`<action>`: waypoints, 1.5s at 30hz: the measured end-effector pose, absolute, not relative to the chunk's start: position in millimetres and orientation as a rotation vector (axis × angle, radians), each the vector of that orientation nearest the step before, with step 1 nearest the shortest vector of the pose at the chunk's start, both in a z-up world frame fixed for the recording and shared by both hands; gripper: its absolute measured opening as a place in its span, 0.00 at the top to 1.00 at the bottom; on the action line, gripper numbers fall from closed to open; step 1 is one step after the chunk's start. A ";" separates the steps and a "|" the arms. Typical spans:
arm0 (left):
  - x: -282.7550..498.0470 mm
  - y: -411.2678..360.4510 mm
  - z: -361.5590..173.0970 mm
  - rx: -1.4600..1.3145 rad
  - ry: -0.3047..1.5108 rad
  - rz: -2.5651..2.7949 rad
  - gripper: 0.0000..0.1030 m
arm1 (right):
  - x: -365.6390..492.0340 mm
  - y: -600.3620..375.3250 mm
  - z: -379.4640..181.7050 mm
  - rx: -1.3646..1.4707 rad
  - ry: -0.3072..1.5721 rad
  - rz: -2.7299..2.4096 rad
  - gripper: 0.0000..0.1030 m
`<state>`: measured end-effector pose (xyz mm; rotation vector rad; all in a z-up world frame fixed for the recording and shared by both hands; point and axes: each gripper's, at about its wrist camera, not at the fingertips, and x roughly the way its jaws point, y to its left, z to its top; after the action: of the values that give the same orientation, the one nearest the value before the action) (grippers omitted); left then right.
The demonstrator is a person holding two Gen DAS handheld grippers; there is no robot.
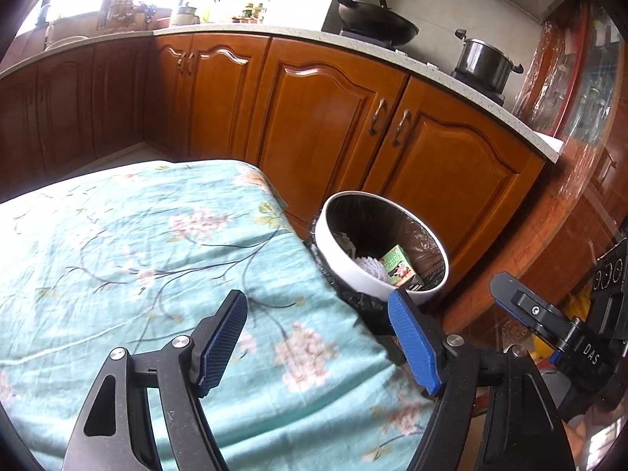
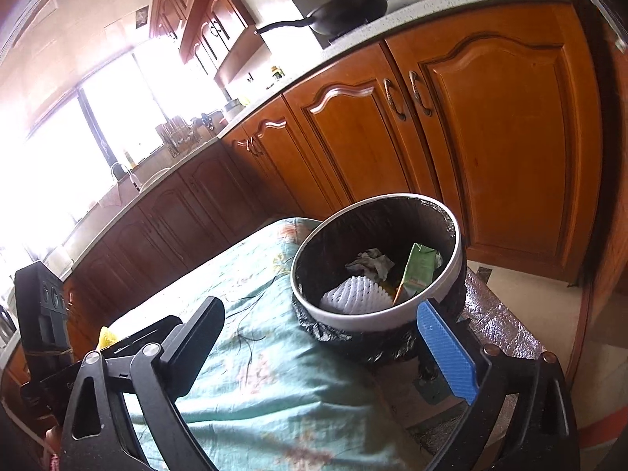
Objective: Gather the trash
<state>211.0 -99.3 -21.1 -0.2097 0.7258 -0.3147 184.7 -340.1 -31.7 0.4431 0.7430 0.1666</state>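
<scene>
A round white-rimmed trash bin [image 1: 355, 271] with a black bag liner stands beside the table's right edge; it also shows in the right wrist view [image 2: 365, 320]. Inside lie a green carton [image 1: 398, 265] [image 2: 420, 267], white foam netting [image 2: 355, 290] and crumpled paper [image 2: 371, 261]. My left gripper [image 1: 320, 337] is open and empty above the turquoise floral tablecloth [image 1: 137, 243]. My right gripper [image 2: 329, 349] is open and empty, close to the bin's near rim. The right gripper's body shows at the right of the left wrist view [image 1: 549, 322].
Wooden kitchen cabinets [image 1: 333, 117] run behind the table and bin under a speckled counter [image 1: 274, 33]. A black wok [image 1: 373, 19] and a steel pot [image 1: 484, 61] sit on the stove. A foil-like mat [image 2: 498, 325] lies under the bin.
</scene>
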 end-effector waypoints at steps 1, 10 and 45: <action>203.8 -94.7 -20.4 -0.210 0.714 -0.309 0.27 | 180.4 -335.8 -28.8 0.437 0.733 0.161 0.02; 143.3 -69.9 5.2 -0.178 0.541 -0.278 0.12 | 149.1 -306.2 14.8 0.307 0.584 0.141 0.00; 106.8 -61.7 -22.9 -0.014 0.445 -0.039 0.01 | 145.2 -260.8 -11.4 0.187 0.554 0.110 0.00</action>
<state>106.8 -61.7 -22.9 -0.0139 0.4452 -0.0391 145.2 -260.8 -11.4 0.1870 0.5542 0.1102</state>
